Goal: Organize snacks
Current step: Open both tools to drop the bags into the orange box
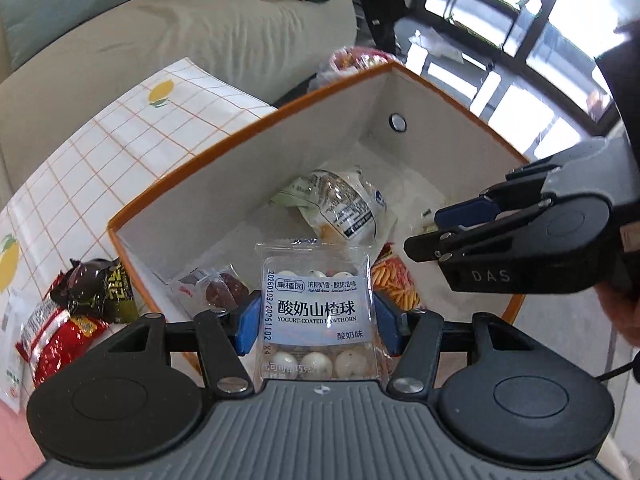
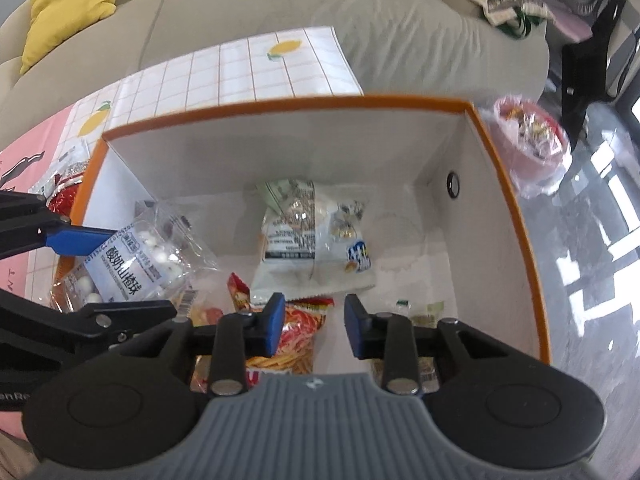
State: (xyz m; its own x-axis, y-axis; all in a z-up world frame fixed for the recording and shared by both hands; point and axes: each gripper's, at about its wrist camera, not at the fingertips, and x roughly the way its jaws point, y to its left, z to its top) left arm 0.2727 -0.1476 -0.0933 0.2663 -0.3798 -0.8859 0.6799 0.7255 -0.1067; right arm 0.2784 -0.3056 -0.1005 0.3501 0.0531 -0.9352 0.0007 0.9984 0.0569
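My left gripper (image 1: pixel 314 320) is shut on a clear packet of yogurt-coated hawthorn balls (image 1: pixel 318 312) and holds it upright over the near edge of an orange-rimmed white box (image 1: pixel 192 164). The packet also shows in the right wrist view (image 2: pixel 132 264), at the box's left side. My right gripper (image 2: pixel 314 322) is open and empty above the box (image 2: pixel 516 216), over a red snack bag (image 2: pixel 296 328). It also shows in the left wrist view (image 1: pixel 424 236). Inside the box lie a white-green packet (image 2: pixel 304 232), the red bag and other small packets.
Loose snacks lie left of the box on a lemon-print grid cloth (image 1: pixel 100 152): a dark packet (image 1: pixel 100 288) and a red one (image 1: pixel 56 340). A grey sofa (image 2: pixel 320 4) stands behind. A red bowl in a plastic bag (image 2: pixel 532 136) sits to the box's right.
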